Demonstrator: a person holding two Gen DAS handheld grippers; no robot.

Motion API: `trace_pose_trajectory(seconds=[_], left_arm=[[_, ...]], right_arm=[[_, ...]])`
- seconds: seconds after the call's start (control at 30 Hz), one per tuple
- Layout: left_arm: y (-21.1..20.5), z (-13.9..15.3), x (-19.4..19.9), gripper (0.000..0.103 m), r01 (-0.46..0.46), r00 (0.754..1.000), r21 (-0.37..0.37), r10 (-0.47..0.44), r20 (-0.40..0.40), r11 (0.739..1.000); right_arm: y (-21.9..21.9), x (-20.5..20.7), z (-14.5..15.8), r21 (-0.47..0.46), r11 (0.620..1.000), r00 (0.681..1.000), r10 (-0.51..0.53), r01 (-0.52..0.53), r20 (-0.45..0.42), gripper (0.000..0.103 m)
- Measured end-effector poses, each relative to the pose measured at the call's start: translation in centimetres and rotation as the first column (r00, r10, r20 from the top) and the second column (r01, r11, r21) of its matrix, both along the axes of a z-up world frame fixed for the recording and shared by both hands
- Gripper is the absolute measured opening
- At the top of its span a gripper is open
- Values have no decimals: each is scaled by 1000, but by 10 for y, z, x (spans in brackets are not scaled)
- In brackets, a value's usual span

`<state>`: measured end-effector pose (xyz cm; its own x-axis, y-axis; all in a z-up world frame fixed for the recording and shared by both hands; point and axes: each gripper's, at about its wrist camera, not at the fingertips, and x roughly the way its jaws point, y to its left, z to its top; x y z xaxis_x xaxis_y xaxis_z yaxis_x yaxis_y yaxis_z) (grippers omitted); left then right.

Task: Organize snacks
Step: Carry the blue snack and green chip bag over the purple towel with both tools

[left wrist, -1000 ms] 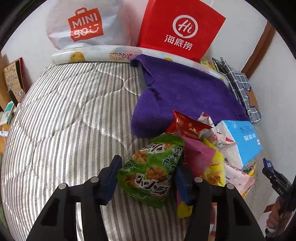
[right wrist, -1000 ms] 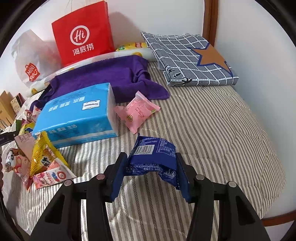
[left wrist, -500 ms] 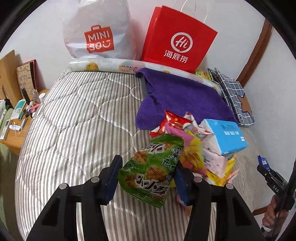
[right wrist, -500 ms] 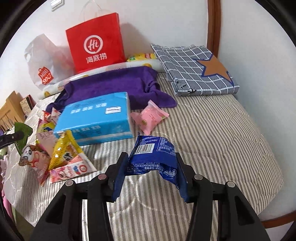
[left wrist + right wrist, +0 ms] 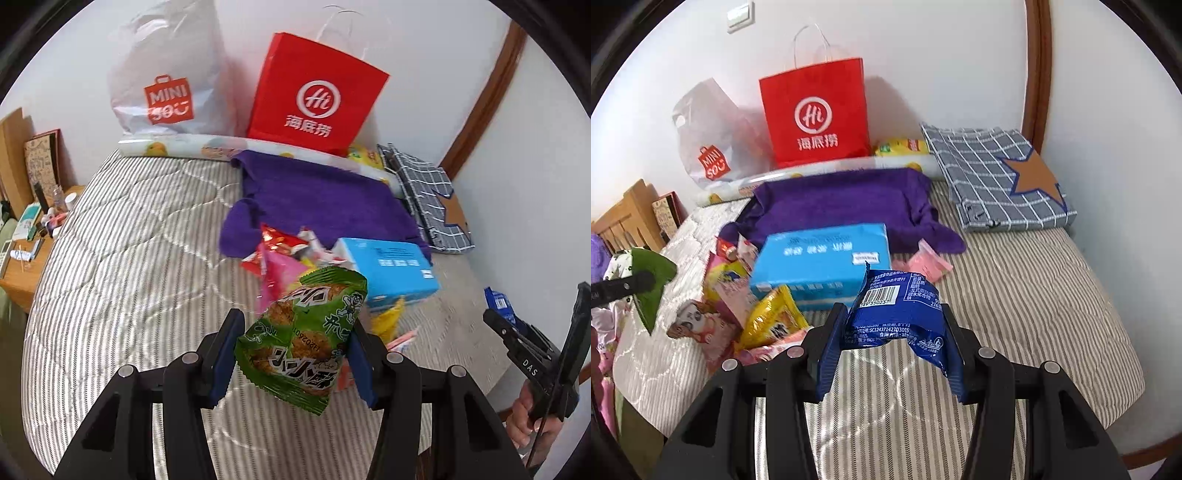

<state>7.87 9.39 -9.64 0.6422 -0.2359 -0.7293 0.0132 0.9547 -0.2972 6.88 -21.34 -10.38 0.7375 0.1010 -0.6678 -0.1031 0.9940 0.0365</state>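
My left gripper (image 5: pixel 293 349) is shut on a green snack bag (image 5: pixel 304 332), held clear above the striped bed. My right gripper (image 5: pixel 890 339) is shut on a crumpled blue snack packet (image 5: pixel 899 315), also lifted off the bed. Each gripper shows in the other's view: the right gripper (image 5: pixel 496 308) with the blue packet at the far right, the green bag (image 5: pixel 650 282) at the far left. A pile of loose snacks (image 5: pixel 738 314) lies beside a blue tissue pack (image 5: pixel 822 262). A pink packet (image 5: pixel 929 264) lies alone to its right.
A red paper bag (image 5: pixel 314 96) and a white plastic bag (image 5: pixel 166 81) stand against the wall at the bed's head. A purple towel (image 5: pixel 317 195) and a folded checked cloth (image 5: pixel 993 177) lie on the bed. A cluttered wooden nightstand (image 5: pixel 22 251) is at the left.
Both grippers have risen with their packets still held, so more of the bed and wall shows. The left one has pulled back from the snack pile.
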Motion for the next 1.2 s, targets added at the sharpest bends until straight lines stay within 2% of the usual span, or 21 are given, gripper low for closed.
trace_pose_trajectory(seconds=[0.3, 0.63, 1.0, 1.2], left_arm=[[-36, 21, 5, 51, 62, 998, 7, -62, 23, 998], [-65, 38, 28, 51, 109, 994, 0, -109, 33, 994], [-77, 51, 79, 51, 119, 993, -7, -119, 9, 993], [-70, 60, 110, 51, 108, 994, 24, -108, 11, 994]], right_arm=[[1, 3, 21, 4, 1000, 999, 14, -14, 31, 48], [-2, 24, 37, 10, 1000, 999, 22, -22, 39, 48], [3, 75, 48, -3, 999, 998, 43, -43, 34, 48], [13, 115, 53, -11, 998, 997, 67, -67, 39, 48]])
